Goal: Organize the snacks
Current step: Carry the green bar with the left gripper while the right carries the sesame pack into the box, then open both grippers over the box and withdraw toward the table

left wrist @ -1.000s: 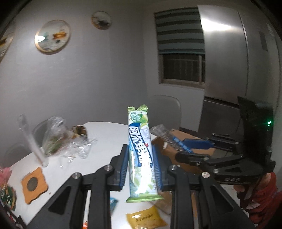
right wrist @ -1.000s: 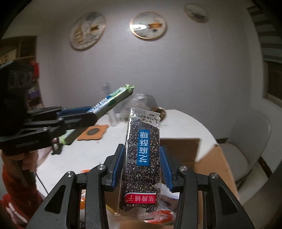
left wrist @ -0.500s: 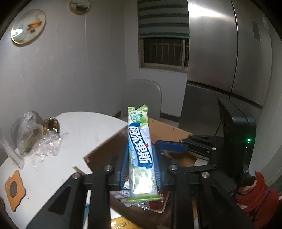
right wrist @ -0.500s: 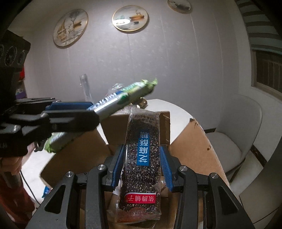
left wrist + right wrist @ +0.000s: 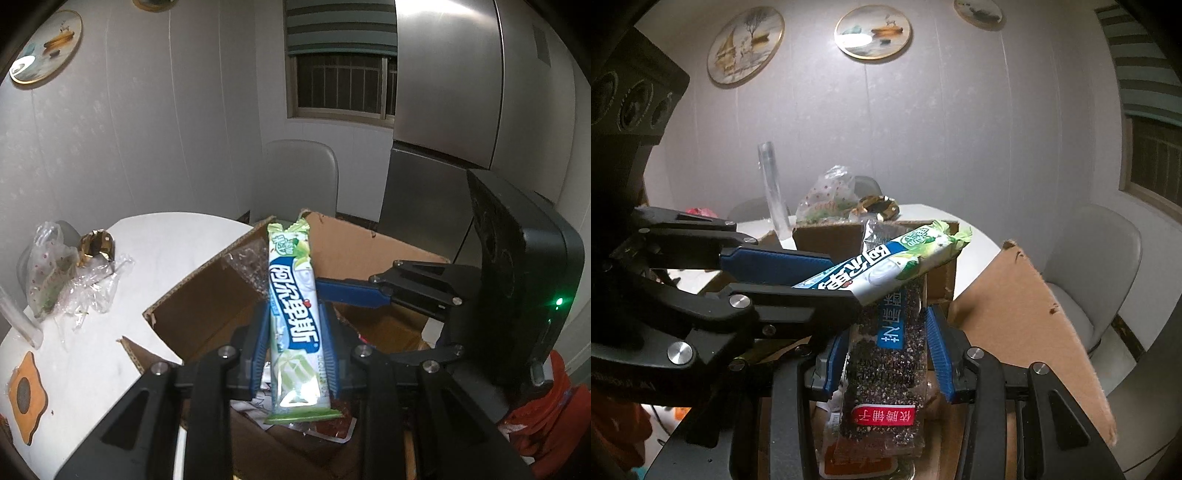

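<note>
My left gripper [image 5: 293, 321] is shut on a green and white candy pack [image 5: 295, 314], held upright over the open cardboard box [image 5: 207, 295]. It also shows in the right wrist view [image 5: 894, 266], crossing in front. My right gripper [image 5: 886, 332] is shut on a dark sesame bar pack [image 5: 886, 365] with a blue label, held over the same box [image 5: 1015, 314]. The right gripper also shows in the left wrist view [image 5: 351, 291], close beside the candy pack. Other wrappers lie inside the box.
A round white table [image 5: 110, 332] holds clear plastic bags [image 5: 55, 273], a gold wrapper [image 5: 94, 243], an orange coaster [image 5: 26, 395] and a clear tube [image 5: 772, 192]. A grey chair [image 5: 301, 177] stands behind the box. A fridge [image 5: 461, 110] stands at right.
Both grippers have moved with their packs from over the table to over the open box and lower. They have come closer, so the candy pack now crosses in front of the sesame bar.
</note>
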Demonstrator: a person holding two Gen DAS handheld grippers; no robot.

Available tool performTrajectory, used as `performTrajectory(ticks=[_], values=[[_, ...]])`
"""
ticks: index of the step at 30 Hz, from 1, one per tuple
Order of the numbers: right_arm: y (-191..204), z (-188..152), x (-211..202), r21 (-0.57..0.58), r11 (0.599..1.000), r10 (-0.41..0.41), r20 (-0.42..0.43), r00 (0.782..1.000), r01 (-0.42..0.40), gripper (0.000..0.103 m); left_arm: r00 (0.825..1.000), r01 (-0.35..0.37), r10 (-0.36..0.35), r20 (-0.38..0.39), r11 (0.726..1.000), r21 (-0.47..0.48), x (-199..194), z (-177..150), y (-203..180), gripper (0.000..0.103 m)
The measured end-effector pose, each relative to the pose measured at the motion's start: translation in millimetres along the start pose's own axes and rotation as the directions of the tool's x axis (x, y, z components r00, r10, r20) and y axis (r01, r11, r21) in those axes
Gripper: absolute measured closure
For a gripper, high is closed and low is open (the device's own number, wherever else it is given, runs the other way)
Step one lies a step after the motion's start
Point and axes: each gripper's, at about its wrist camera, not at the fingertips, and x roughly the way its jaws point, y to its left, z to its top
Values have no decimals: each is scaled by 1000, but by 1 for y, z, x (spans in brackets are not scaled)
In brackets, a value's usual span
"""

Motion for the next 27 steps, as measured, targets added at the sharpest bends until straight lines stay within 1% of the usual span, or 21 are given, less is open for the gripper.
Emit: performTrajectory(ticks=[3, 8, 10, 14, 15, 16, 17, 20, 22, 25, 27], values=[[-4, -1, 4, -9, 1000, 3, -29, 1000, -3, 66, 1000, -7, 7, -17, 1000, 15, 2, -2, -1, 78], [2, 2, 8, -41, 999, -20, -72, 997, 17, 65, 1000, -15, 16, -26, 1000, 15, 6, -6, 0, 76], [5, 0, 10, -60, 998, -29, -89, 996, 24, 61, 1000, -17, 17, -26, 1000, 14, 7, -6, 1, 70], [11, 0, 11, -103, 994, -53, -106, 993, 42, 51, 999, -26, 26, -18, 1000, 12, 6, -7, 4, 60], [13, 0, 9, -112, 993, -59, -107, 993, 47, 48, 1000, -28, 28, -15, 1000, 11, 5, -7, 4, 55], [14, 0, 7, -119, 992, -64, -108, 992, 51, 43, 1000, -29, 29, -10, 1000, 12, 4, -7, 4, 51], [15, 0, 5, -126, 990, -69, -109, 992, 55, 40, 1000, -29, 29, -4, 999, 12, 2, -7, 4, 50], [19, 0, -2, -151, 986, -83, -111, 990, 65, 38, 999, -31, 31, 9, 999, 8, -3, -7, 4, 43], [20, 0, -6, -164, 984, -92, -109, 990, 73, 36, 999, -35, 35, 19, 999, 8, -7, -8, 3, 36], [21, -1, -13, -169, 983, -97, -106, 990, 78, 35, 999, -42, 42, 35, 999, 12, -14, -8, 1, 29], [21, 0, -17, -165, 983, -97, -101, 990, 80, 35, 997, -55, 54, 50, 998, 12, -20, -9, 0, 27]])
